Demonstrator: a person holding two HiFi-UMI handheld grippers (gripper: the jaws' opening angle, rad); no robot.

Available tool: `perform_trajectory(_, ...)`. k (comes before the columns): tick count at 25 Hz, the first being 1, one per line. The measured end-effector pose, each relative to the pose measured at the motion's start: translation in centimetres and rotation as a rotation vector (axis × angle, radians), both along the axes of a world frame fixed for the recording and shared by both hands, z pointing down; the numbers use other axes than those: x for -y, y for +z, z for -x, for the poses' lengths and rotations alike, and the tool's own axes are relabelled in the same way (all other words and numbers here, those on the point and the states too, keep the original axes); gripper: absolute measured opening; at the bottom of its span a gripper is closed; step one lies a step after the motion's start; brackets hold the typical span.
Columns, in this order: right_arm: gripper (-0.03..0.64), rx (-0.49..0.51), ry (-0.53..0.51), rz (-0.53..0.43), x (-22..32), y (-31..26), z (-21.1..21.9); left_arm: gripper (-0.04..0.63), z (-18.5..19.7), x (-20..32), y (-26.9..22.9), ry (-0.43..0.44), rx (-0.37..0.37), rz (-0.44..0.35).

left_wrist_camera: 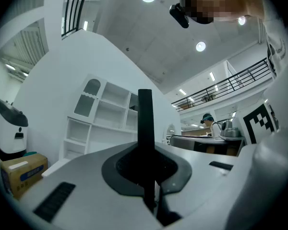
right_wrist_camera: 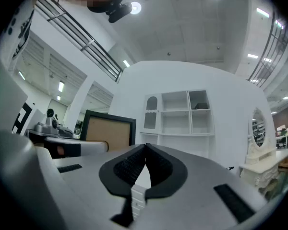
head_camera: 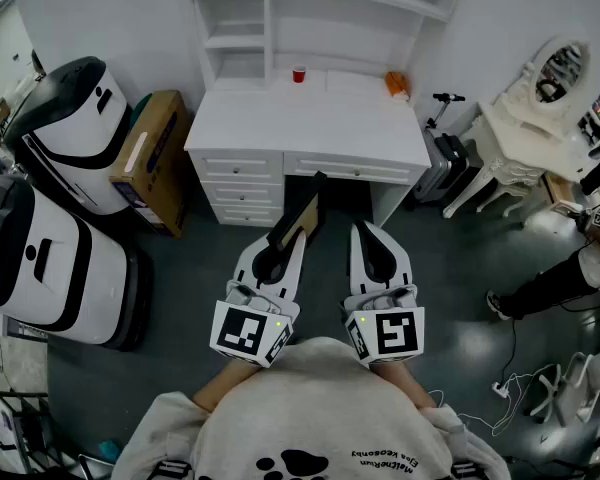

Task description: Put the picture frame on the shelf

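**A:** Where is the picture frame (head_camera: 302, 214) sitting?

**B:** It isn't sitting anywhere. The left tool (head_camera: 285, 240) is gripping it, jaws narrowed onto its thin black edge, and the frame is sticking out forward over the dark floor, short of the white table (head_camera: 310, 126).

**A:** And the shelf (head_camera: 236, 40)?

**B:** It is standing on the back of the table, well apart from the frame (a red cup (head_camera: 299, 74) is sitting on the tabletop below it).

**A:** What is the right tool (head_camera: 366, 232) doing?

**B:** It is hanging just beside the left one, jaws pressing together at the tips with nothing between them. From its own view the frame's tan panel is showing off to the left.

**A:** Anything else nearby?

**B:** A cardboard box (head_camera: 148, 156) is leaning beside the table's left end.
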State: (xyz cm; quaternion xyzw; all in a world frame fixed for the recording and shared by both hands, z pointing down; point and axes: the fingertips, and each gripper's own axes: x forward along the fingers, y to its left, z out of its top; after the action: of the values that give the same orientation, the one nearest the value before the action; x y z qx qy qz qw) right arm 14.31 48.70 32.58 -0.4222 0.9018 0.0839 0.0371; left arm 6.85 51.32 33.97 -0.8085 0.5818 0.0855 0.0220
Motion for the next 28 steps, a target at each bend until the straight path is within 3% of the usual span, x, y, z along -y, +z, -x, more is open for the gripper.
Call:
perform_trajectory(14, 0.034, 0.027, -0.03, 0.002, 1.3, 0.5, -3.3, 0.026, -3.2, 1.4, 0.4, -0.035, 0.001, -0.007)
perform_trajectory(19, 0.034, 0.056, -0.042, 0.042, 2.3, 1.0, -3.6, 0.026, -3.0, 1.9, 0.4, -0.052, 0.002, -0.002)
perform_trajectory(28, 0.034, 0.04, -0.04, 0.028, 5.2, 1.1, -2.7, 0.026, -1.9, 5.3, 0.6, -0.061, 0.0, -0.01)
